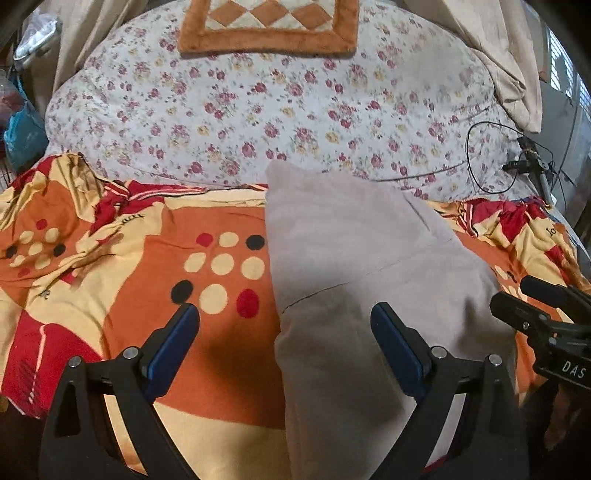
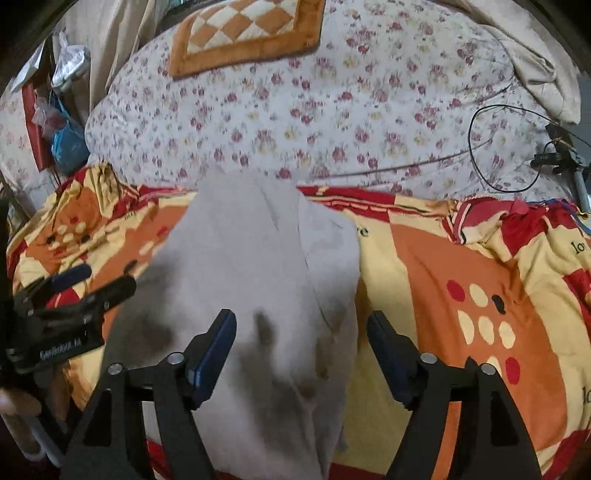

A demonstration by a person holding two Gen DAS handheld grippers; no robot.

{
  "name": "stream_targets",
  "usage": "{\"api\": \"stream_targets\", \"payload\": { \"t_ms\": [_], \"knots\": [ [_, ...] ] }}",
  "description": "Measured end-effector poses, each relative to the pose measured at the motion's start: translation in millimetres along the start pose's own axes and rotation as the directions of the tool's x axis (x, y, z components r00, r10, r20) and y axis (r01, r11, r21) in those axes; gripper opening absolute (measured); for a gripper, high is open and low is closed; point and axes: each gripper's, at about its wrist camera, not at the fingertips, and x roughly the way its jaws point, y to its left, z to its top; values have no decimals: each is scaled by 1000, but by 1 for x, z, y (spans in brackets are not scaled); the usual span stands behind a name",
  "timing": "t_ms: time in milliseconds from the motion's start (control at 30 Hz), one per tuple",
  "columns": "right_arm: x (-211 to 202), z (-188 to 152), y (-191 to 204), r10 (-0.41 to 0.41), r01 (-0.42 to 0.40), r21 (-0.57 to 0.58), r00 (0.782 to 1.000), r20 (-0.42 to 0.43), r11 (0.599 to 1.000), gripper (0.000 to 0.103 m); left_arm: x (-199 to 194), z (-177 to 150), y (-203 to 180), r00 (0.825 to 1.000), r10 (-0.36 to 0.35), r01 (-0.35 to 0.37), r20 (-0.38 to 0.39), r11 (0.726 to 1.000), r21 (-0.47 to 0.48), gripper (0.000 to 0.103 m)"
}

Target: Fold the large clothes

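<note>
I see a grey garment (image 1: pixel 351 258) lying folded into a long strip on the orange, red and cream patterned bedcover (image 1: pixel 147 266); it runs from the near edge of the bed up to the border of the floral quilt (image 1: pixel 258 110) that covers the far half. My left gripper (image 1: pixel 284 317) hangs above the left border of the garment with its jaws spread wide and nothing between them, one blue pad (image 1: pixel 173 339) over the bedcover and the other over the grey cloth. My right gripper (image 2: pixel 301 325) is also released and holds nothing, above the right border of the garment. An orange checkered mat (image 1: pixel 269 26) lies at the far edge of the bed, and a black cable (image 1: pixel 491 158) loops near the right edge.
</note>
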Motion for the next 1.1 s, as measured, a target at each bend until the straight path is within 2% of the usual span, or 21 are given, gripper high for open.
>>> {"api": "stream_targets", "payload": {
  "t_ms": [300,633,1100],
  "knots": [
    [-2,-1,12,12,-12,-20,1000,21,1000,82,-15,3,-2,999,28,-28,41,1000,6,95],
    [-1,-1,2,-18,17,22,1000,24,1000,83,-14,4,-2,999,33,-32,41,999,-17,95],
    [7,-3,5,-6,6,12,1000,-3,1000,83,-12,2,-3,998,47,-46,38,999,-11,95]
  ]
}}
